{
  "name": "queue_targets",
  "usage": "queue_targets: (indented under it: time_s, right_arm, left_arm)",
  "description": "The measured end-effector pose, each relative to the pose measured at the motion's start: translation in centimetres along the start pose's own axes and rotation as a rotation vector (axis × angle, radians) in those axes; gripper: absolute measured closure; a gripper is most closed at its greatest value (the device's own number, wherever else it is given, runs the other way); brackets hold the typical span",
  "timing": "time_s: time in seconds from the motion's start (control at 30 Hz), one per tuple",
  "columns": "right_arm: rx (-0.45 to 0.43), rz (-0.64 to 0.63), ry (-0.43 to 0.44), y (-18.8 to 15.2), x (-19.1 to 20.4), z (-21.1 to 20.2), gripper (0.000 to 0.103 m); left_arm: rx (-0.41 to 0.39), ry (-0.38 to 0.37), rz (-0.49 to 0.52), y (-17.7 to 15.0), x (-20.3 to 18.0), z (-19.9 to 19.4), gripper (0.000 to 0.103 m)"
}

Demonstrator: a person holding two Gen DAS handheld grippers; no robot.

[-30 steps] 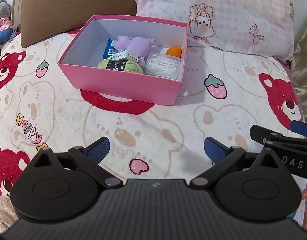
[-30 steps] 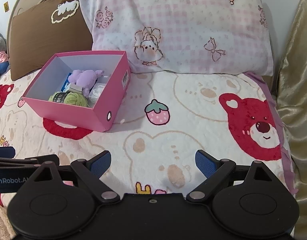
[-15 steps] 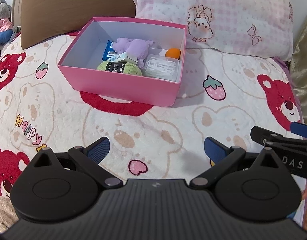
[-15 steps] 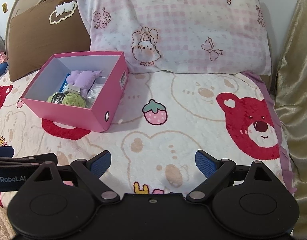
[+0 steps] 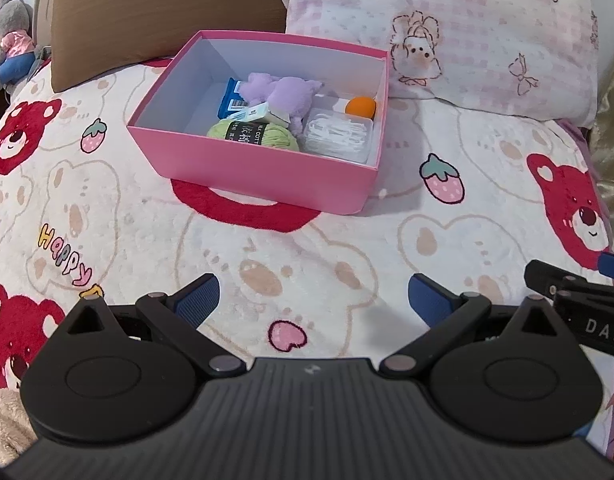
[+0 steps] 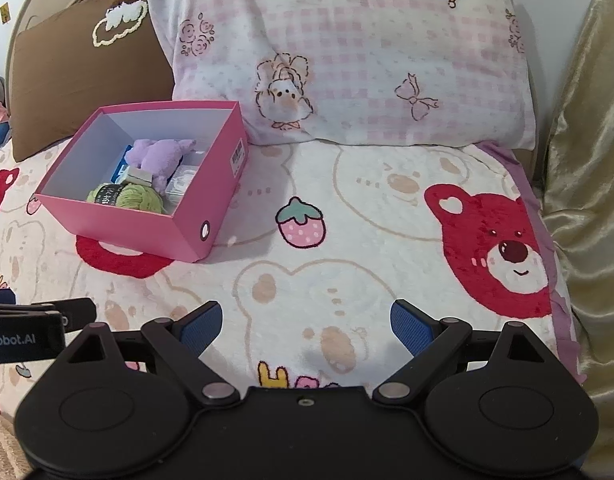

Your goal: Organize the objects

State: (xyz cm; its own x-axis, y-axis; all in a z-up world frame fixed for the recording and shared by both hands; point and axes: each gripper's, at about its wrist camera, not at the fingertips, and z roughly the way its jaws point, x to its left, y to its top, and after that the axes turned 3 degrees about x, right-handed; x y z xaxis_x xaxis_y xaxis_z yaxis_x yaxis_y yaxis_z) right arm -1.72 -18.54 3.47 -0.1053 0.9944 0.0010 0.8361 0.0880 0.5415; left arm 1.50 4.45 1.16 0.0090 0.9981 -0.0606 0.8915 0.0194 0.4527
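A pink box [image 5: 259, 168] [image 6: 147, 222] sits on the bear-print blanket. Inside lie a purple plush [image 5: 281, 90] [image 6: 161, 154], a green yarn ball [image 5: 253, 136] [image 6: 125, 196], a blue packet [image 5: 231, 100], a clear case of white bits [image 5: 339, 136] and an orange ball [image 5: 360, 106]. My left gripper [image 5: 311, 300] hovers open over the blanket, well in front of the box, holding nothing. My right gripper [image 6: 305, 322] is open too, in front and to the right of the box, with nothing between its fingers.
A pink checked pillow [image 6: 347, 60] and a brown cushion [image 5: 155, 12] lean behind the box. A grey plush toy [image 5: 9, 36] sits far left. Gold fabric [image 6: 587, 160] borders the bed's right edge. The blanket [image 6: 347, 208] spreads between grippers and box.
Both views have drifted slightly back and down, so the box sits a little lower in frame. Both grippers stay open and nothing was picked up.
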Motion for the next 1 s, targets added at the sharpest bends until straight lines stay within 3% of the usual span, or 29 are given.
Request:
queue_targets:
  time_s: [1.0]
  right_arm:
    - [0.007,0.009,-0.007,0.12,-0.45,0.09,0.010]
  left_arm:
    - [0.001,0.021,-0.006,-0.11,0.15,-0.24,0.001]
